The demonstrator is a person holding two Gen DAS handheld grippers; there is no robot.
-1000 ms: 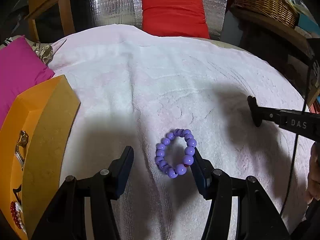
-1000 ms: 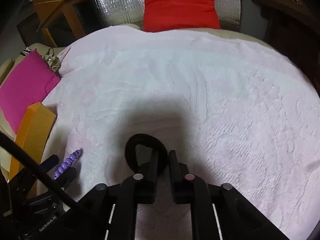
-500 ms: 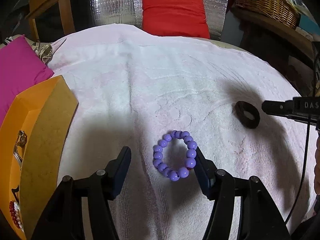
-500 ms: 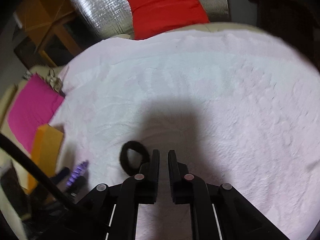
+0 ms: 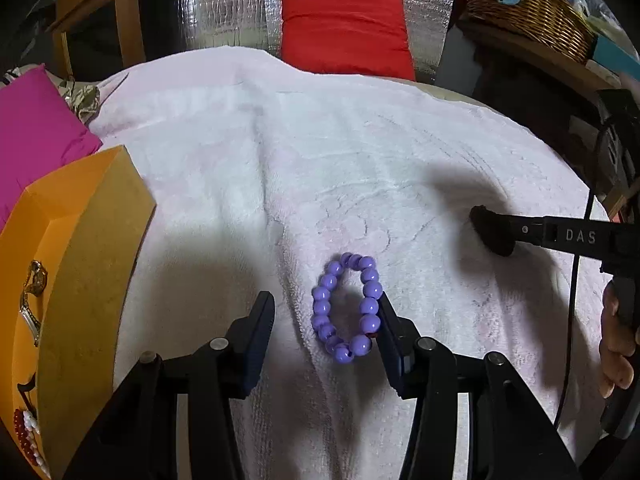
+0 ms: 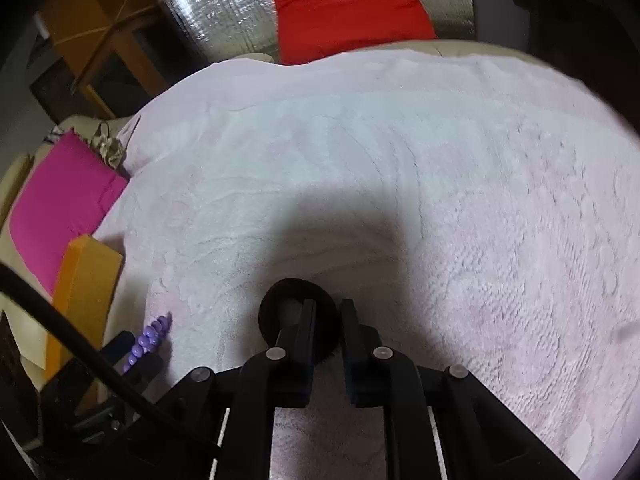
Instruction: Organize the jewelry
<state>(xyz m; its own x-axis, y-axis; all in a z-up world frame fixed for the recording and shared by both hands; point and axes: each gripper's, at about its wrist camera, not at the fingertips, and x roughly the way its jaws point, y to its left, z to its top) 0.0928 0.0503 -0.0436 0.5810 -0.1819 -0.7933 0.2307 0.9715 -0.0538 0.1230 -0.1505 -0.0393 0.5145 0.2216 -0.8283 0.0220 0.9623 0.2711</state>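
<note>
A purple bead bracelet (image 5: 347, 306) lies on the white towel (image 5: 320, 160), between the fingers of my open left gripper (image 5: 326, 316) and against the right finger. It also shows in the right wrist view (image 6: 151, 338). A black ring-shaped hair tie (image 6: 296, 316) sits at the tips of my right gripper (image 6: 327, 316), whose fingers stand a narrow gap apart with the tie's right side between them. In the left wrist view the tie (image 5: 491, 232) is at the tip of the right gripper (image 5: 516, 232). An orange jewelry box (image 5: 60, 280) at the left holds several pieces.
A pink cushion (image 5: 36, 136) lies at the far left, a red cushion (image 5: 344, 32) at the back against silver foil. A wicker basket (image 5: 528, 4) stands on a shelf at the back right. A wooden frame (image 6: 96, 32) stands at the back left.
The right gripper has come back down over the black hair tie, which now sits at its tips. The left gripper has barely moved around the purple bracelet.
</note>
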